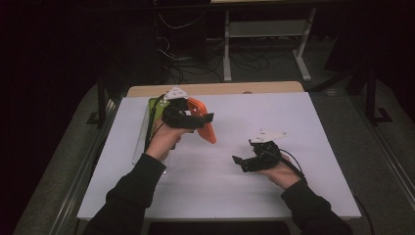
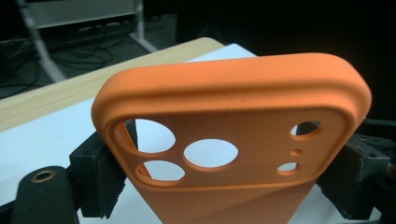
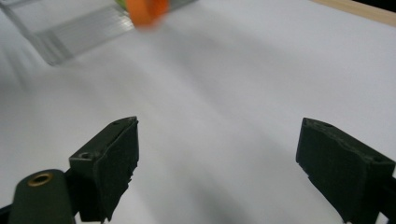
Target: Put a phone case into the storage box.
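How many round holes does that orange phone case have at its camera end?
4 round holes in the orange phone case, seen in the left gripper view: three large ones clustered at left, one smaller at upper right. Two tinier openings sit below that one. The left gripper clamps the case, possibly hiding more.

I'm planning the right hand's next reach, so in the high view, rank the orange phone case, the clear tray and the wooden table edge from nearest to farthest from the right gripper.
From the right gripper:
1. Orange phone case, up and to the left, clamped in the left gripper.
2. Clear tray, beyond it at the white sheet's left edge.
3. Wooden table edge, along the far side.
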Available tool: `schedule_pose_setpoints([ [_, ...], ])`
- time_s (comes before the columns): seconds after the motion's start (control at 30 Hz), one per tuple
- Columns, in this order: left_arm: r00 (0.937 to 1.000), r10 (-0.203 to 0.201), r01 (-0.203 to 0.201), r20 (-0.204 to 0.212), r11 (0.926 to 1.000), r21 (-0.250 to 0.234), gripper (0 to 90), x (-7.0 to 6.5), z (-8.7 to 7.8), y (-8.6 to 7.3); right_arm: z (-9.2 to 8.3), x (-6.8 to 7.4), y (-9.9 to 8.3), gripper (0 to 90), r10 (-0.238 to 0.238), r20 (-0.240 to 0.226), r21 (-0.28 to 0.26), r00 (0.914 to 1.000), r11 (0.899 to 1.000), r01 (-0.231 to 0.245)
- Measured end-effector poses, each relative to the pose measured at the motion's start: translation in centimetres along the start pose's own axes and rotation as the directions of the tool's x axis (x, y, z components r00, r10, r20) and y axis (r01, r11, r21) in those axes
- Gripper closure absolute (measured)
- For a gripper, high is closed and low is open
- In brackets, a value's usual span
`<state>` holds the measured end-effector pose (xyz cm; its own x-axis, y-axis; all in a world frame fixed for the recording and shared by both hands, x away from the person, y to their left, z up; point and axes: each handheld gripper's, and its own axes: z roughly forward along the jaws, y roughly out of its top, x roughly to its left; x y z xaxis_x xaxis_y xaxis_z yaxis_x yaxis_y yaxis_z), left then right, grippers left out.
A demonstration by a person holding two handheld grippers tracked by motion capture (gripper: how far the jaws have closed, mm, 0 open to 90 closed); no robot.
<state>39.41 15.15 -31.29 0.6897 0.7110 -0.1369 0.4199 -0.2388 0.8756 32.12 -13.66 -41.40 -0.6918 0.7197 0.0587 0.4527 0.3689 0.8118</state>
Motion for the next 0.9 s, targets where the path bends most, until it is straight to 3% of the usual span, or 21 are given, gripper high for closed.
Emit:
schedule_pose_setpoints([
  [0.17,0.9963,-0.002,0.002,-0.086,1.0000,-0.004,13.9,1.7,-1.6,1.0,-1.0,-0.9,-1.1,0.0,0.001,0.025,0.018,0.9997,1.000,-0.001],
  [0.33,0.9822,-0.017,0.019,-0.187,0.9998,0.011,13.9,3.9,-3.3,1.4,-1.7,-1.5,-2.2,0.0,0.012,0.035,0.040,0.9993,0.999,-0.013],
  [0.4,0.9719,-0.028,0.032,-0.234,0.9994,0.015,13.9,4.6,-3.8,1.3,-1.9,-1.6,-2.6,0.0,0.009,0.044,0.048,0.9990,0.999,-0.011],
  [0.57,0.9373,-0.035,0.059,-0.347,0.9964,0.060,13.9,6.7,-4.7,0.8,-2.4,-1.5,-3.1,0.0,0.004,0.047,0.051,0.9989,0.999,-0.006],
  [0.77,0.9050,-0.087,0.138,-0.416,0.9860,0.094,13.9,8.4,-4.8,-0.1,-2.5,-1.5,-3.3,0.0,0.004,0.053,0.055,0.9986,0.998,-0.007],
  [0.9,0.8877,-0.080,0.153,-0.453,0.9802,0.126,13.9,8.8,-4.5,-0.6,-2.5,-1.6,-3.3,0.0,0.004,0.054,0.056,0.9985,0.998,-0.007],
])
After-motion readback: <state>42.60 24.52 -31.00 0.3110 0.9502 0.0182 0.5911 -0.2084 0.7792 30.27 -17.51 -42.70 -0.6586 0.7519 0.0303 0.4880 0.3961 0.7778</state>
